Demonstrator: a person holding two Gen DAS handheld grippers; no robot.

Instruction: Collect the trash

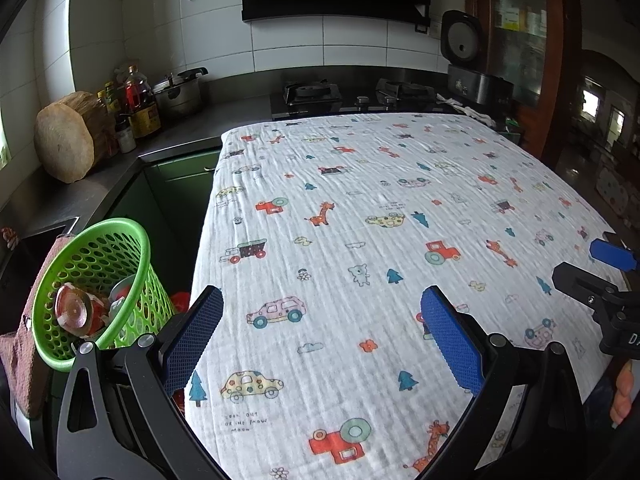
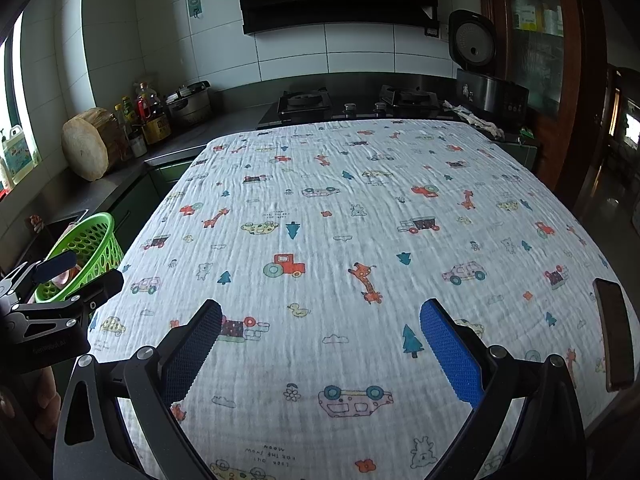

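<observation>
A green perforated basket (image 1: pixel 100 280) stands tilted off the table's left edge, with trash (image 1: pixel 80 312) inside: a red and white wrapper and a can. It also shows in the right wrist view (image 2: pixel 90 252). My left gripper (image 1: pixel 320 336) is open and empty over the table's near left part, beside the basket. My right gripper (image 2: pixel 320 344) is open and empty over the table's near middle. The table is covered with a white cloth (image 2: pixel 340 240) printed with cars and giraffes. I see no trash on the cloth.
A dark phone (image 2: pixel 614 336) lies at the table's right edge. Behind the table is a kitchen counter with a stove (image 1: pixel 352 94), a pot (image 1: pixel 178 94), bottles (image 1: pixel 136 104), a round wooden block (image 1: pixel 68 136) and a rice cooker (image 1: pixel 472 76).
</observation>
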